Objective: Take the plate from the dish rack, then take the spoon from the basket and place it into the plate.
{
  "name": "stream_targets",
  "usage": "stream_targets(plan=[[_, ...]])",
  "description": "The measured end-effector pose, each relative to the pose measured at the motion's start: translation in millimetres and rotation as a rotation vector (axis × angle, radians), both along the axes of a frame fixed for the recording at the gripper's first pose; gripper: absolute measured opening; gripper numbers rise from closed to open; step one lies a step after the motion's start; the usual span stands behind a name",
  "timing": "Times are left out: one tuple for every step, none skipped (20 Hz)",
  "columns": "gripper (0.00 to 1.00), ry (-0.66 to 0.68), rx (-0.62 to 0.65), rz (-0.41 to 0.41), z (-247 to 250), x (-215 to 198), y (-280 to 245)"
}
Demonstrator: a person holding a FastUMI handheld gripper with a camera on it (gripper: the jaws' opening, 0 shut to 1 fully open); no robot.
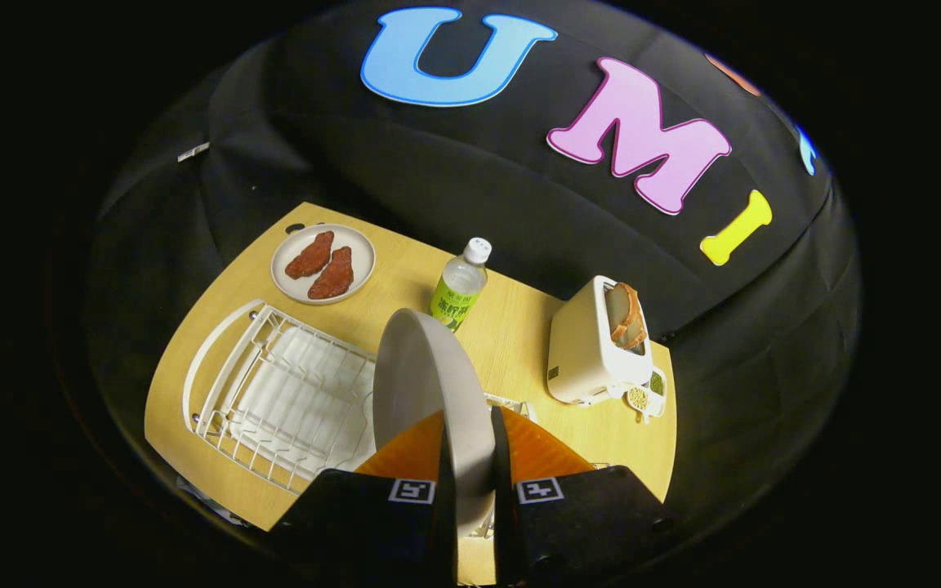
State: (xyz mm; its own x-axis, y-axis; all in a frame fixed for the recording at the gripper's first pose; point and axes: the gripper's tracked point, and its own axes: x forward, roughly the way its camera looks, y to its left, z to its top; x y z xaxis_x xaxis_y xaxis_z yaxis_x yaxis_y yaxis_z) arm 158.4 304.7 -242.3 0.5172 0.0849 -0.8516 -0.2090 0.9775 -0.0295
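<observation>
Grey plate (425,384) held on edge, rim pinched between both fingers of tool (470,457), raised above white dish rack (274,392) on desk (511,343). Beyond rack: bottle (459,286), green label unreadable; toaster (597,343) further off.

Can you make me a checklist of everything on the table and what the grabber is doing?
Surface: wooden table.
Job's things: plate held on edge between the fingers, above the dish rack; spoon and basket nothing seen.
Clutter: small plate with two brown food pieces, bottle, toaster holding bread.
Grippers: gripper shut on plate.
Cables: nothing seen.
Surroundings: black cloth wall.
</observation>
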Motion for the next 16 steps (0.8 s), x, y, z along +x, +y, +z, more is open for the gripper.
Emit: stream_targets(plan=[[0.22, -0.014, 0.027, -0.009, 8, 1, -4], [0.22, -0.032, 0.054, -0.011, 17, 0, -8], [0.22, -0.048, 0.079, -0.011, 24, -2, -14], [0.22, -0.061, 0.104, -0.006, 31, -6, -21], [0.21, -0.076, 0.135, 0.002, 39, -12, -27], [0.21, -0.091, 0.177, 0.01, 49, -18, -32], [0.22, -0.103, 0.222, 0.014, 56, -26, -38], [0.22, -0.113, 0.262, 0.009, 64, -33, -46], [0.21, -0.121, 0.293, 0.001, 70, -41, -58], [0.22, -0.126, 0.315, -0.013, 74, -48, -70], [0.21, -0.129, 0.334, -0.028, 75, -57, -83], [0.21, -0.129, 0.354, -0.045, 77, -66, -96], [0.21, -0.124, 0.375, -0.06, 79, -76, -108], [0.21, -0.113, 0.398, -0.078, 79, -85, -119], [0.21, -0.098, 0.424, -0.095, 78, -97, -128], [0.21, -0.083, 0.443, -0.109, 75, -106, -137]])
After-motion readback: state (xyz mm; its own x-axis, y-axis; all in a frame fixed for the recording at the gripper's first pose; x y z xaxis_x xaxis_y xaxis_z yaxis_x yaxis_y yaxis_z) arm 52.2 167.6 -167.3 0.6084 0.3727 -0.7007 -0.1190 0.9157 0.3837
